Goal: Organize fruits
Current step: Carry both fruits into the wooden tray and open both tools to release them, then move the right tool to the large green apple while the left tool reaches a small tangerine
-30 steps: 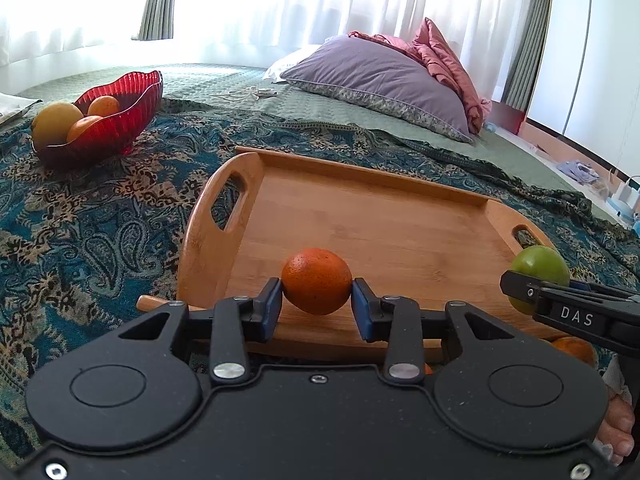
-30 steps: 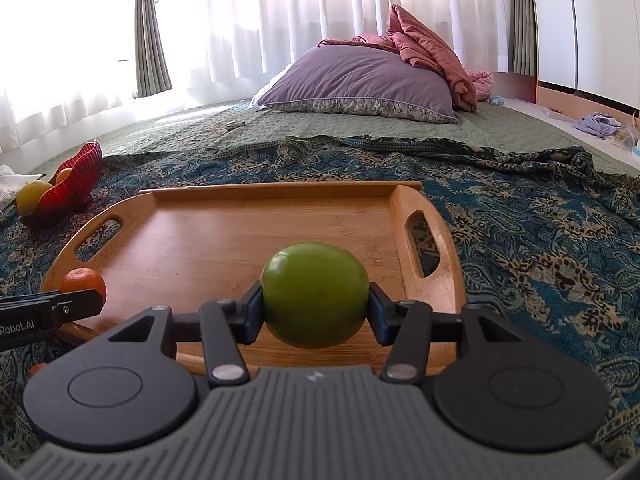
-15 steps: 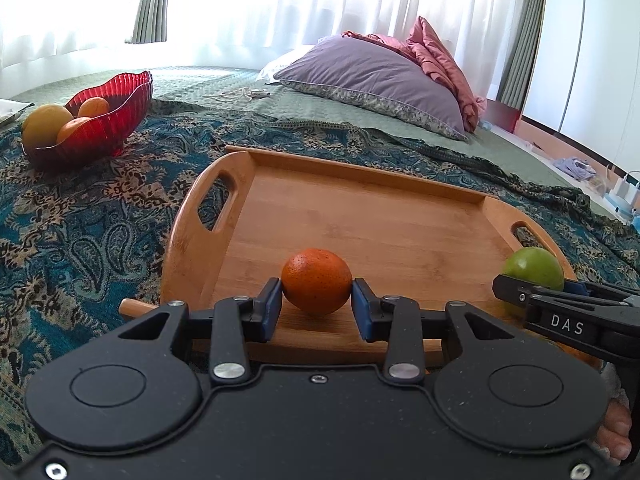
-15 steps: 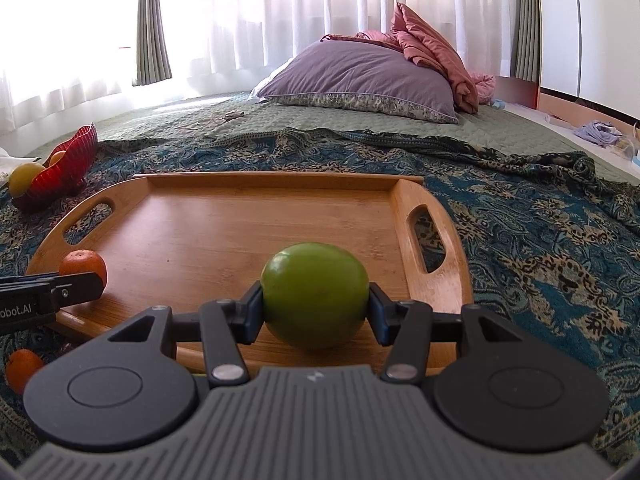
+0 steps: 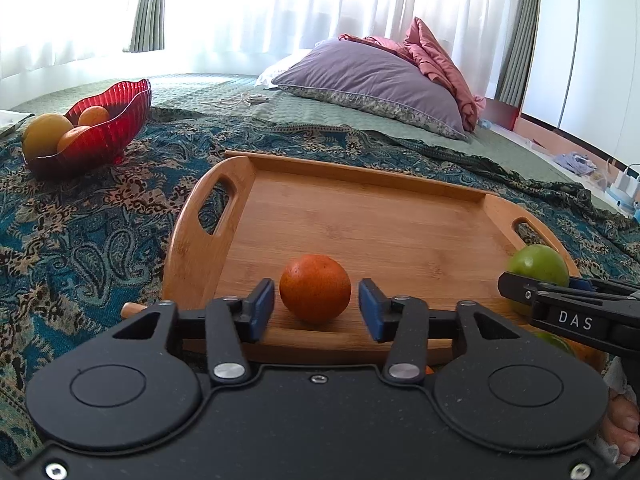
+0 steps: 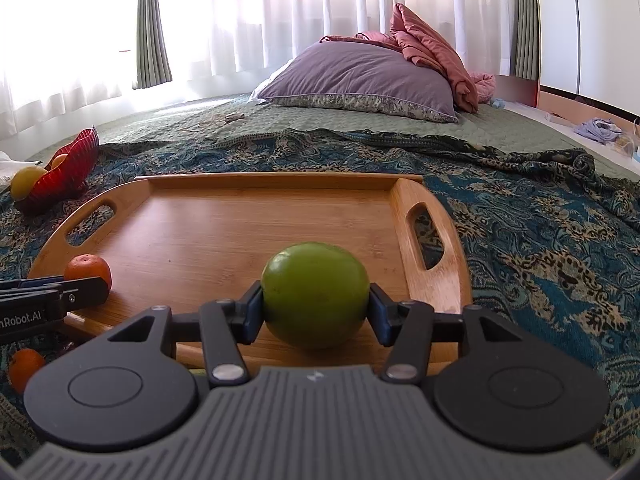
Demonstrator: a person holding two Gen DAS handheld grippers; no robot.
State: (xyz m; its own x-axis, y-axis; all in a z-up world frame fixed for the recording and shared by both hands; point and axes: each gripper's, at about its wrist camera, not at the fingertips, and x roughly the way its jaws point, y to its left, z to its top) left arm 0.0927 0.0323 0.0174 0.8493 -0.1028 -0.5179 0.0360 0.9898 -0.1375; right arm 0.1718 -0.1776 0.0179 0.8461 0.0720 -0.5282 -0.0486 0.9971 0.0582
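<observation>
One round orange mandarin [image 5: 315, 289] sits on the rectangular bamboo tray [image 5: 360, 216], just released between the left gripper [image 5: 316, 305], whose jaws have just been opening. One green apple [image 6: 315, 295] rests there too; the right gripper [image 6: 316, 312] has been loosening, pads seemingly touching. The red glass bowl [image 5: 108, 128] on the bed holds three fruits; another mandarin [image 6: 24, 368] is half hidden.

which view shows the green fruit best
The right wrist view: the green fruit sits whole and central between that gripper's pads. The left wrist view catches it only at the right edge, partly behind the other gripper.
</observation>
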